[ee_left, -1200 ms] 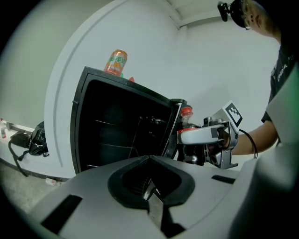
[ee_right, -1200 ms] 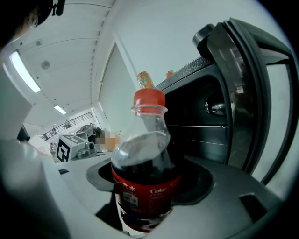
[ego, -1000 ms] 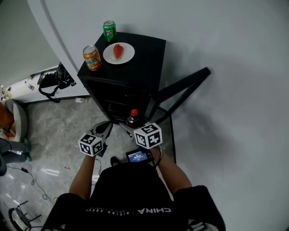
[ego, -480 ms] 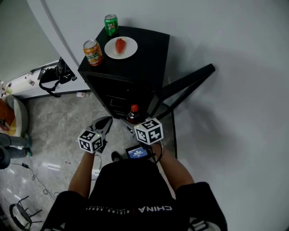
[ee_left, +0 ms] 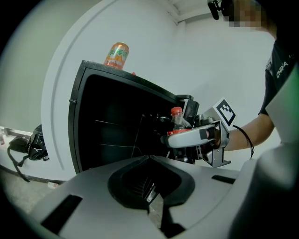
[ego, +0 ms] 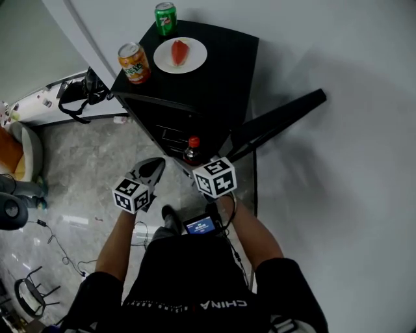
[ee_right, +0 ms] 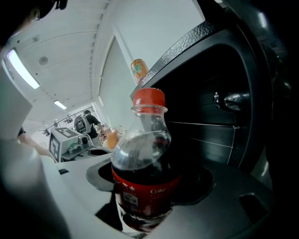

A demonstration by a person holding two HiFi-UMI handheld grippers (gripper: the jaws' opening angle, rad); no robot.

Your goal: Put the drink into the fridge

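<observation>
A cola bottle point(ego: 192, 149) with a red cap and red label stands upright in my right gripper point(ego: 199, 166), which is shut on its body. In the right gripper view the bottle point(ee_right: 145, 172) fills the middle, with the black fridge's dark open inside point(ee_right: 210, 116) just beyond it. The fridge point(ego: 208, 78) is a small black cabinet, and its door point(ego: 279, 120) is swung open to the right. My left gripper point(ego: 151, 170) hovers left of the bottle, facing the fridge opening point(ee_left: 117, 126). Its jaws meet at the tips point(ee_left: 148, 158) with nothing held.
On the fridge top stand an orange can point(ego: 134, 62), a green can point(ego: 166, 17) and a white plate point(ego: 195, 62) with red food. A black bag point(ego: 81, 97) and cables lie on the floor at left. A white wall runs along the right.
The head view has shifted so the fridge sits higher in frame. Both grippers have edged up toward the fridge opening, and the bottle stays gripped.
</observation>
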